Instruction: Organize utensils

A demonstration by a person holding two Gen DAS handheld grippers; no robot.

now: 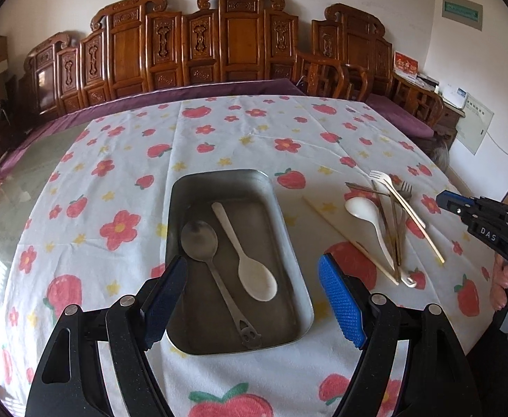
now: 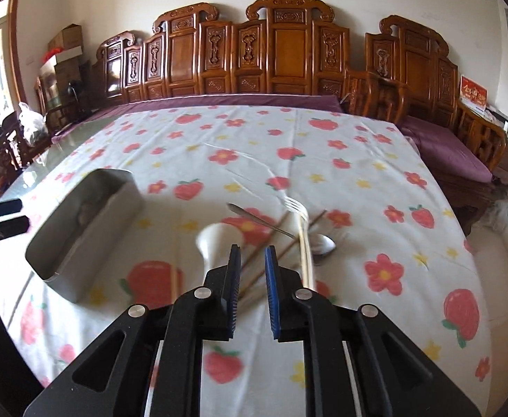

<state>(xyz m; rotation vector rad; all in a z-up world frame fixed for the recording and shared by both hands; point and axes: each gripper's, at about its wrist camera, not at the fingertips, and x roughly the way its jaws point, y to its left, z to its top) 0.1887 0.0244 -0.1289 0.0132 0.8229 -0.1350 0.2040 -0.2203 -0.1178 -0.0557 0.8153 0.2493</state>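
Tray [image 1: 288, 243] sits beneath spread left hand-held gripper [image 1: 254, 299]; right hand-held gripper [image 2: 252, 286] slightly parted, empty.

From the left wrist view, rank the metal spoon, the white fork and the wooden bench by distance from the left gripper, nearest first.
1. Metal spoon, in the metal tray between the left gripper's open fingers.
2. White fork, in the loose pile on the tablecloth, up and to the right.
3. Wooden bench, against the wall beyond the table.
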